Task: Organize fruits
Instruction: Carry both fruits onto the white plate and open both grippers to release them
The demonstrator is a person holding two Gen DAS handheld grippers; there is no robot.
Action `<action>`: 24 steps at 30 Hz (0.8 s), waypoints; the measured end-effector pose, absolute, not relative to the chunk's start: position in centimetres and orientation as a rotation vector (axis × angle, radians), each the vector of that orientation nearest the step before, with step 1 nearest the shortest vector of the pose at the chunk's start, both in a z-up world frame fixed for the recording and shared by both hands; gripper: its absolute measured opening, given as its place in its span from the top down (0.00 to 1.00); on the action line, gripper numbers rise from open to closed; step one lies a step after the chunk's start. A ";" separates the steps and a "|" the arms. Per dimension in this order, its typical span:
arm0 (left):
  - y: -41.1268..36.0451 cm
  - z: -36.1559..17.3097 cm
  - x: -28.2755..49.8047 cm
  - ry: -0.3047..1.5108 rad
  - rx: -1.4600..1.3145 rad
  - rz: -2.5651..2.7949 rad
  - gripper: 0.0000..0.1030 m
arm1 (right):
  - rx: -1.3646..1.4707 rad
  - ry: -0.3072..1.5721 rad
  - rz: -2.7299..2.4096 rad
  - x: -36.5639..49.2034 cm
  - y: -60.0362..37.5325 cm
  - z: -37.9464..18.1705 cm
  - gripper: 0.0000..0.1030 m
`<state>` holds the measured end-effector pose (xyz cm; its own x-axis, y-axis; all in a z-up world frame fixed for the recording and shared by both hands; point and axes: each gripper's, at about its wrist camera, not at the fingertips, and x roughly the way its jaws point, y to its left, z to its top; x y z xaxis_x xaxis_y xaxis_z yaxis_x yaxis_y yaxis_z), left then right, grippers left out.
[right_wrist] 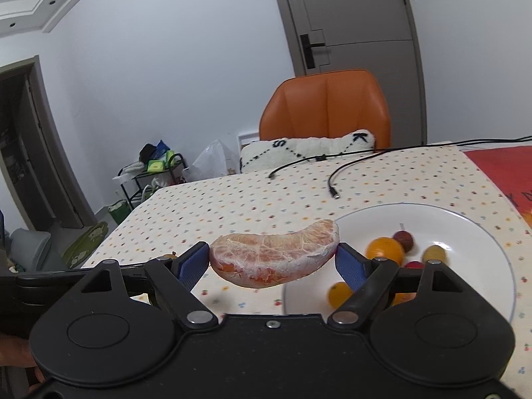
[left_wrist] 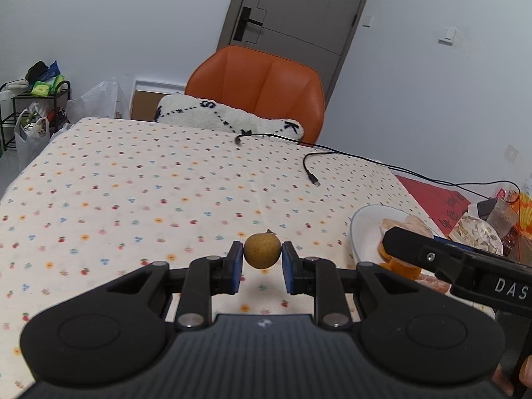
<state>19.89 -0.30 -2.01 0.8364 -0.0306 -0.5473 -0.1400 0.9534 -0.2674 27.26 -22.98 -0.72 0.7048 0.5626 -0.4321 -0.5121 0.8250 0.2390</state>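
even, soft indoor light, faint shadows, strong fisheye bending at edges, perhaps slightly hazy.

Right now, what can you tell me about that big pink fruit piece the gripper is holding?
It is a peeled pomelo segment, curved like a crescent. The flesh looks pinkish orange under a thin white membrane with pale veins, redder along its lower edge. It lies sideways, lifted clear of the flowered tablecloth, with the right gripper shut on it: one blue-padded finger presses each tip. It hangs just left of the white plate, not touching it.
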 end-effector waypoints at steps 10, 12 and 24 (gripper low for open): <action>-3.4 -2.4 22.2 0.612 -0.267 0.007 0.78 | 0.126 0.524 0.533 28.1 -26.8 -1.7 0.23; -4.2 -2.5 22.6 0.620 -0.258 -0.006 0.78 | 0.136 0.532 0.517 28.5 -27.6 -1.9 0.23; -8.7 -2.8 25.1 0.642 -0.221 -0.074 0.78 | 0.181 0.565 0.480 29.5 -31.5 -3.3 0.18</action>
<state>25.10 -8.69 -2.81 0.7989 -0.1366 -0.5857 -0.0001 0.9738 -0.2273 29.50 -31.54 -3.29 0.7385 0.4833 -0.4701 -0.3861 0.8748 0.2928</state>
